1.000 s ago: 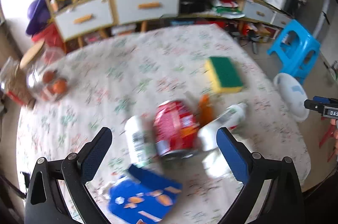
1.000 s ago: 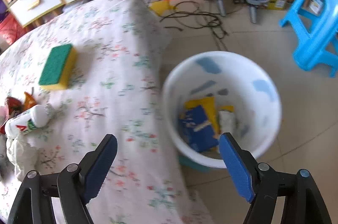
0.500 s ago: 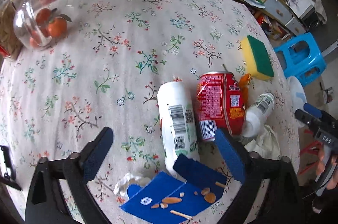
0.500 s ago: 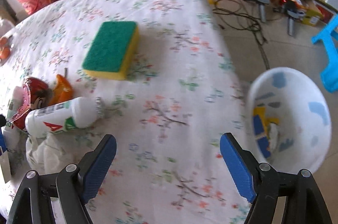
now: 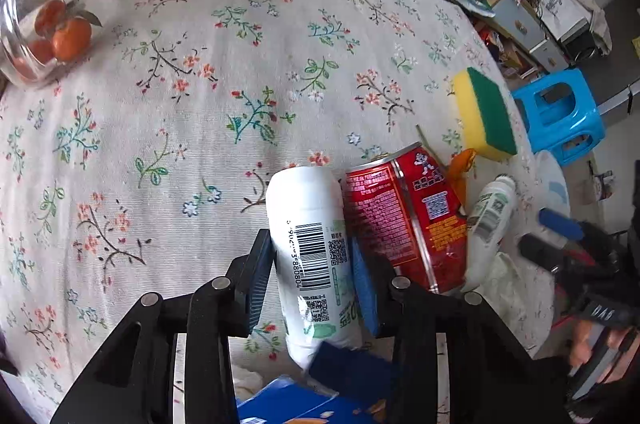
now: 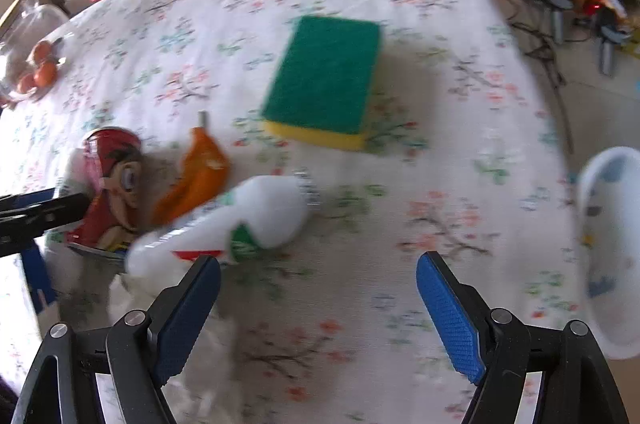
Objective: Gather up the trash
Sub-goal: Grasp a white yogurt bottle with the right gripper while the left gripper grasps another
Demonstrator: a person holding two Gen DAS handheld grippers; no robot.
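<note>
My left gripper [image 5: 312, 264] is shut on a big white bottle [image 5: 312, 236] with a barcode that lies on the flowered tablecloth. A dented red can [image 5: 404, 220] lies right beside it, then orange peel [image 5: 460, 164] and a small white bottle [image 5: 488, 216]. In the right wrist view my right gripper [image 6: 318, 276] is open and empty, just above the cloth, with the small white bottle [image 6: 240, 220] close before its left finger; the red can [image 6: 108, 192] and orange peel [image 6: 200, 176] lie behind. The white trash bin [image 6: 612, 244] stands off the table's right edge.
A green-and-yellow sponge [image 6: 328, 84] lies farther back on the table. A glass jar of oranges [image 5: 44, 20] stands at the far left. A blue carton [image 5: 296, 404] and crumpled tissue [image 5: 508, 284] lie near me. A blue stool [image 5: 560, 112] stands beyond the table edge.
My left gripper came down and shut on the big white bottle. My right gripper swung left from over the bin to above the table near the small white bottle.
</note>
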